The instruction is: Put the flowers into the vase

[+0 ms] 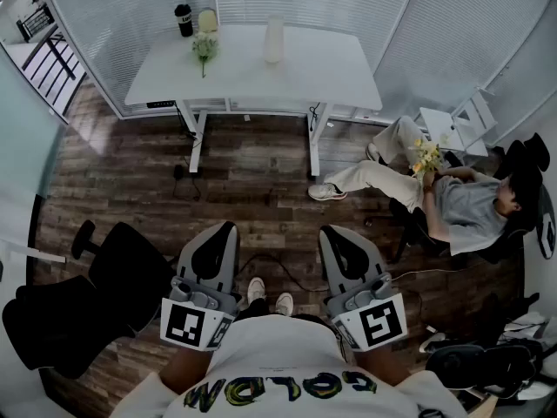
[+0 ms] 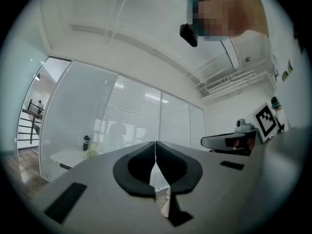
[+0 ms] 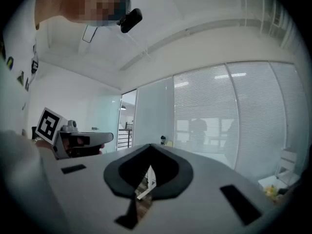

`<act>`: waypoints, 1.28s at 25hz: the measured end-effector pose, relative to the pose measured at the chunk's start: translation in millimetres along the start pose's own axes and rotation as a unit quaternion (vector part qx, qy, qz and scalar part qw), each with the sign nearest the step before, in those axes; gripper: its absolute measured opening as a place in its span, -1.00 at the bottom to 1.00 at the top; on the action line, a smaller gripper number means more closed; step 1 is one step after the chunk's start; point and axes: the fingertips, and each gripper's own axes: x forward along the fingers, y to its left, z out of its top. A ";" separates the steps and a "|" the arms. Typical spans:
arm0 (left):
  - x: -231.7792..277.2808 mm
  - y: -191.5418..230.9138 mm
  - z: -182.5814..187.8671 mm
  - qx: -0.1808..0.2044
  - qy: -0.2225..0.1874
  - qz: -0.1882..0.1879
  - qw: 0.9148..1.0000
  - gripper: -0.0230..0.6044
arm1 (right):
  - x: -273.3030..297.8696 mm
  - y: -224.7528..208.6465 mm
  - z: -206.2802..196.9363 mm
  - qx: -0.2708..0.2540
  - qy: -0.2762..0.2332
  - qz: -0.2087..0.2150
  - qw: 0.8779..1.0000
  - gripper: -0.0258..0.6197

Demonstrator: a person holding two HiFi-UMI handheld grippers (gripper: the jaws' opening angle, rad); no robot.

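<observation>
A small bunch of white and green flowers (image 1: 204,47) lies on the white table (image 1: 322,72) at the far side of the room. A tall white vase (image 1: 274,39) stands upright on the same table, to the right of the flowers. My left gripper (image 1: 224,231) and right gripper (image 1: 329,232) are held side by side close to my body, over the wooden floor, far short of the table. Both are shut with nothing in them. In the left gripper view the jaws (image 2: 155,156) meet in a closed line; the flowers (image 2: 91,153) show small and far off.
A black bottle (image 1: 184,20) and a pale cup (image 1: 207,20) stand behind the flowers. A seated person (image 1: 461,203) at the right holds yellow flowers (image 1: 426,157). A black office chair (image 1: 78,307) stands at my left. Glass walls with blinds close off the room.
</observation>
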 end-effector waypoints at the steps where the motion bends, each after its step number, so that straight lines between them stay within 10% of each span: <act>1: 1.2 -0.1 0.9 0.000 0.000 0.000 1.000 -0.88 | 0.3 -1.6 1.1 0.002 -0.001 0.000 1.000 -0.89; 32: 33.0 114.4 -3.5 -0.006 0.022 -0.008 1.000 -0.88 | 113.4 7.6 -2.2 0.003 0.009 -0.025 1.000 -0.89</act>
